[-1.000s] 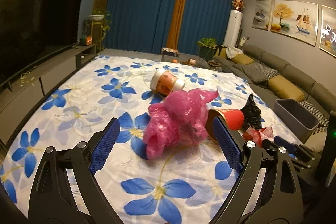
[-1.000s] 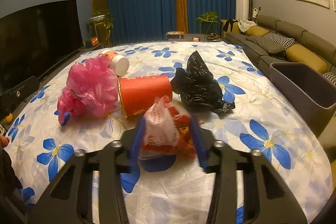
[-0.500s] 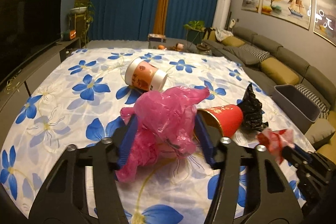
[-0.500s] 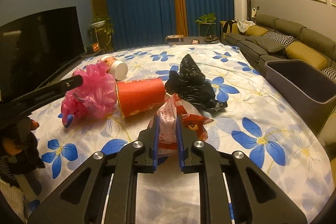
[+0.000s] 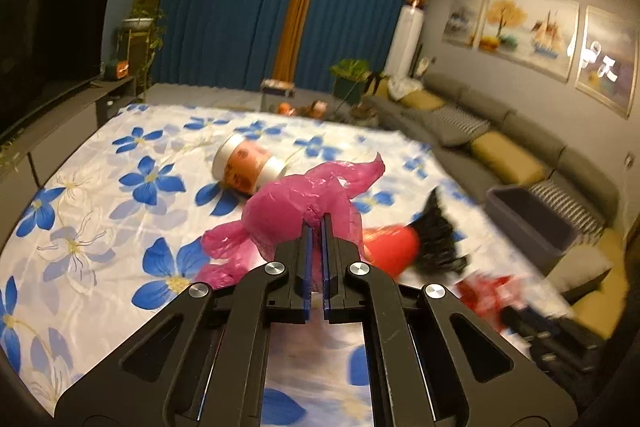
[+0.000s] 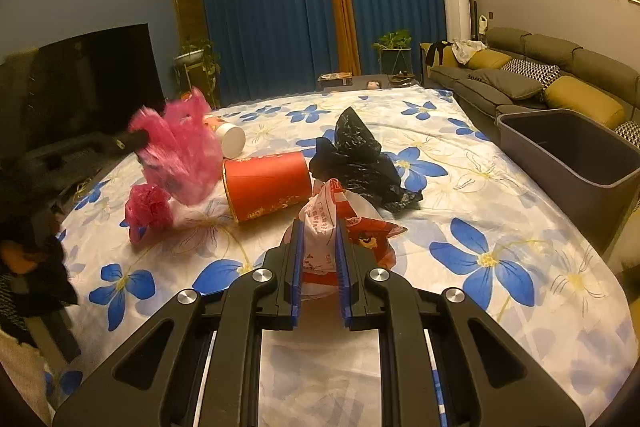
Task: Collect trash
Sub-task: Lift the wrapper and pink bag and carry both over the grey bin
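Observation:
My left gripper (image 5: pixel 316 227) is shut on a pink plastic bag (image 5: pixel 304 207) and lifts it off the flowered cloth; the bag shows in the right wrist view (image 6: pixel 180 151) too. My right gripper (image 6: pixel 318 231) is shut on a red and white plastic bag (image 6: pixel 340 219) just above the cloth. A red paper cup (image 6: pixel 268 185) lies on its side beside a crumpled black bag (image 6: pixel 360 159). A white-lidded cup (image 5: pixel 250 167) lies on its side farther back. A grey bin (image 6: pixel 576 155) stands at the table's right edge.
The table wears a white cloth with blue flowers (image 6: pixel 480 259). A sofa with cushions (image 6: pixel 540 79) runs along the right wall. A TV (image 6: pixel 92 87) on a low stand is at the left. Blue curtains close the far wall.
My left gripper closed on the pink bag and raised it. My right gripper closed on the red and white bag and holds it slightly higher.

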Demonstrator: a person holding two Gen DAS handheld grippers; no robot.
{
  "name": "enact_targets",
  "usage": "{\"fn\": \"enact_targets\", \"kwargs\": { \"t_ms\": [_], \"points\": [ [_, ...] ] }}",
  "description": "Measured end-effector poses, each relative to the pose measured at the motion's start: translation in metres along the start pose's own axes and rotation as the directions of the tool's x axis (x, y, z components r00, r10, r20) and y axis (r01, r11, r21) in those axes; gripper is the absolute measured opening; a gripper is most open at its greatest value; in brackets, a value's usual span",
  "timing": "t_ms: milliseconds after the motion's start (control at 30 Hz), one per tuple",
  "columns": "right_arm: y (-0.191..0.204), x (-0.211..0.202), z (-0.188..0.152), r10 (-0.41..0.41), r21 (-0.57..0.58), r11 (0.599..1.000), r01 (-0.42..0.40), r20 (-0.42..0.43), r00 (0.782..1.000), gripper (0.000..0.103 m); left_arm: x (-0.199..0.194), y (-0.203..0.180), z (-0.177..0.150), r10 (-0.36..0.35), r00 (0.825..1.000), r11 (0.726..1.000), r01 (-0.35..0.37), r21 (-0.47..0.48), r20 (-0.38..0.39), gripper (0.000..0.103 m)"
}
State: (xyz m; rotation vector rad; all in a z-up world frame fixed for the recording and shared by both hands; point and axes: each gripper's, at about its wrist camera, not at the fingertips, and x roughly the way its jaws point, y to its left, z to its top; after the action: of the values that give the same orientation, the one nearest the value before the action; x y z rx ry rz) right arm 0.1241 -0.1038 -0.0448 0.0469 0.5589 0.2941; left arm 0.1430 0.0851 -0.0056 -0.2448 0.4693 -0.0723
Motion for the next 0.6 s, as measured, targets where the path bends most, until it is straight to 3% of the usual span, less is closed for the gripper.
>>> {"fn": "enact_targets", "kwargs": {
  "t_ms": [233, 433, 600],
  "points": [
    [-0.004, -0.011, 0.002, 0.004, 0.012, 1.0, -0.005, 0.029, 1.0, 0.016, -0.053, -0.01, 0.015, -0.021, 0.993, 1.0, 0.02, 0.006, 0.116, 0.003],
    [-0.007, -0.02, 0.004, 0.005, 0.018, 1.0, -0.006, 0.053, 0.999, 0.016, -0.074, -0.014, 0.017, 0.037, 0.987, 0.999, -0.042, 0.031, 0.154, 0.003],
    [-0.013, -0.031, 0.008, -0.005, 0.017, 1.0, 0.004, 0.076, 0.997, 0.016, -0.088, -0.017, 0.013, 0.038, 0.984, 0.999, -0.044, 0.027, 0.173, 0.003]
  ]
}}
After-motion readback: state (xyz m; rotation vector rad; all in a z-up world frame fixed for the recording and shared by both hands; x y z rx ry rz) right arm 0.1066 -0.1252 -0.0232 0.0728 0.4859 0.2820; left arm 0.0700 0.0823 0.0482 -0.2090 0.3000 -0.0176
